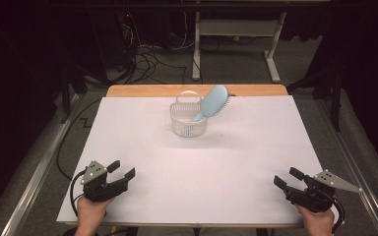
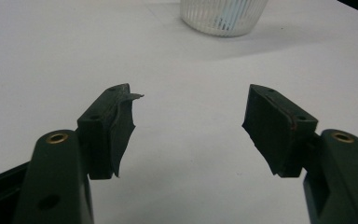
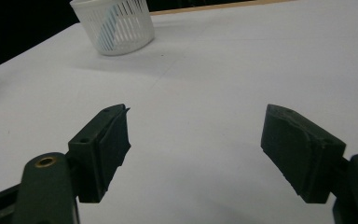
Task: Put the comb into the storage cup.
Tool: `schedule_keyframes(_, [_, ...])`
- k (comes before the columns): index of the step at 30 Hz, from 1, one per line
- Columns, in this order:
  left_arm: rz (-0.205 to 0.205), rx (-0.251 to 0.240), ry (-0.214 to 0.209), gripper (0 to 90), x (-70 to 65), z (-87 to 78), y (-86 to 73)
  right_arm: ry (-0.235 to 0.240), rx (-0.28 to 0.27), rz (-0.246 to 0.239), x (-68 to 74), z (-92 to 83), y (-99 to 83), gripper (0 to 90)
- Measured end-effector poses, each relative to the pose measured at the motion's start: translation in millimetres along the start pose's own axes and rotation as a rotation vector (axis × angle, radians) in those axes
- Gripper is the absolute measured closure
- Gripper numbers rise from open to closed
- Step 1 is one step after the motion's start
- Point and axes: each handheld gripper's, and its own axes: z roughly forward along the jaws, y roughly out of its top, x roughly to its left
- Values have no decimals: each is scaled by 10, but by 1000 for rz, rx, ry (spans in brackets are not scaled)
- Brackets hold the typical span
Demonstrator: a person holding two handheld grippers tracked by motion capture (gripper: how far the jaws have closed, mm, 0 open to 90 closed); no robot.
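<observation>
1. Both grippers, left gripper point(image 1: 117, 173) and right gripper point(image 1: 289, 178), rest near the table's point(image 1: 142, 147) front corners, jaws spread, holding nothing.
2. White basket point(image 1: 188, 120) stands far-centre, well apart from both.
3. Blue hairbrush point(image 1: 212, 102) leans inside it, handle down.
4. Likely resting before or after work; any next move needs a long forward reach.

You are working in a lab or test room: your white-covered table point(image 1: 197, 162) stands on grey carpet, tangled black cables point(image 1: 145, 61) trail across the floor behind it, and a bare metal desk frame point(image 1: 236, 44) sits in a darkened background.
</observation>
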Motion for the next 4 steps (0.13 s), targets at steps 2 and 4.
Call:
schedule_keyframes(2, [0,-1,0,336,0,5,6,-1,1,-2,0,3,-1,238])
schedule_keyframes(4, [-5,-5,-2,341,1,28,21,-7,5,-4,0,2,-8,237])
